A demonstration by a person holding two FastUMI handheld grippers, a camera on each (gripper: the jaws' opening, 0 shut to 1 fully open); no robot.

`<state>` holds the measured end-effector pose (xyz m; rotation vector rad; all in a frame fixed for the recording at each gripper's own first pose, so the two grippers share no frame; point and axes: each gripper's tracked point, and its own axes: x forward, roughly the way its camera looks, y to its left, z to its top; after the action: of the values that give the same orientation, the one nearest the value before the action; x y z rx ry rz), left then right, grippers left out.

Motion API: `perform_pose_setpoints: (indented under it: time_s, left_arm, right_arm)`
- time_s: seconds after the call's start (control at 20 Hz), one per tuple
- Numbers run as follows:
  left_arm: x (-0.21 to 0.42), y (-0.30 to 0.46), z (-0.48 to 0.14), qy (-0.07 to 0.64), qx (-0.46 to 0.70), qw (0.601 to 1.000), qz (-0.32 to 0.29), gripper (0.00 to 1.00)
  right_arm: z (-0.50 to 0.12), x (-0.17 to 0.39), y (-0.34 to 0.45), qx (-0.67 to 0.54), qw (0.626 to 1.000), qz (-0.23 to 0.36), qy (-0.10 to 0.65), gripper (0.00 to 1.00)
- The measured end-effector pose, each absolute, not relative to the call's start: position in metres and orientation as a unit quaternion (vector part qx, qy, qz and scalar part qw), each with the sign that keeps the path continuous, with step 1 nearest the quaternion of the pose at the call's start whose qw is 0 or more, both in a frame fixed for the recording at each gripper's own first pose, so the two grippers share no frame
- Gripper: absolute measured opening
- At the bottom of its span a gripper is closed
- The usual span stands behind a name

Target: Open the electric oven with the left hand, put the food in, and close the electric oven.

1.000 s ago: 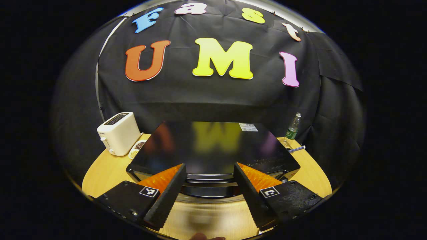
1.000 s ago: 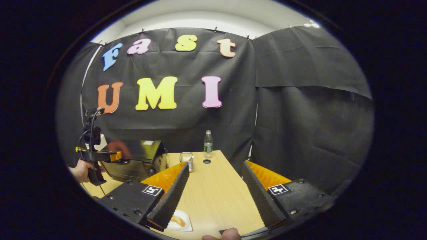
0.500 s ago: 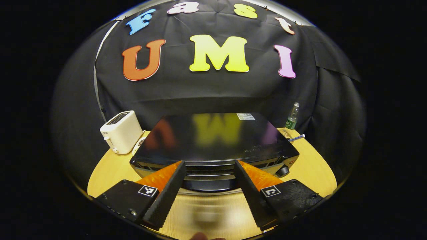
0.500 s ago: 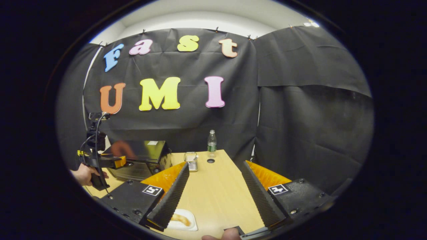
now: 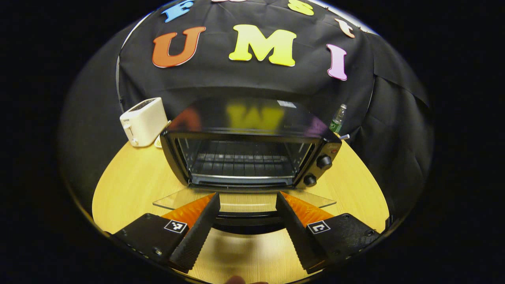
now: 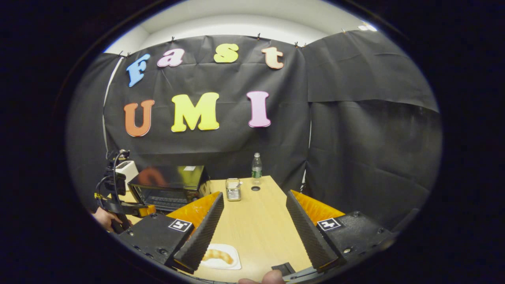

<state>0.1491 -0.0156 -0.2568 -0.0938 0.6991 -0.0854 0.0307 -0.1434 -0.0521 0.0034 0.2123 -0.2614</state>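
Observation:
The black electric oven (image 5: 244, 157) stands open on the wooden table, its wire rack bare inside. Its glass door (image 5: 319, 201) lies folded down flat toward me. The door's dark handle bar (image 5: 248, 217) runs across between the fingers of my left gripper (image 5: 247, 196), which is open and level with the door's edge. In the right gripper view the oven (image 6: 169, 187) sits far left with the left gripper (image 6: 126, 207) and a hand (image 6: 103, 218) before it. My right gripper (image 6: 255, 194) hangs open over the table. A golden piece of food (image 6: 217, 255) lies on a white plate (image 6: 232, 263) below its left finger.
A white toaster (image 5: 143, 120) stands left of the oven, a small dish (image 5: 159, 142) beside it. A green-labelled bottle (image 5: 336, 119) is behind the oven's right side. A glass jar (image 6: 233, 189) stands mid-table right of the oven, and the bottle (image 6: 257, 169) stands behind the jar.
The oven door has swung from nearly shut down to flat open as my left gripper dropped and drew back with the handle. The right gripper shifted slightly; the plate shows more.

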Motion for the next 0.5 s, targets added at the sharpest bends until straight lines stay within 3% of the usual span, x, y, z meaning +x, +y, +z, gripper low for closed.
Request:
perform_pose_setpoints:
  time_s: [0.5]
  left_arm:
    - [0.104,-0.011,-0.336,0.452,-0.05,0.889,-0.048,0.94]
  right_arm:
    - [-0.058,0.003,-0.132,-0.007,0.984,-0.127,0.122,0.97]
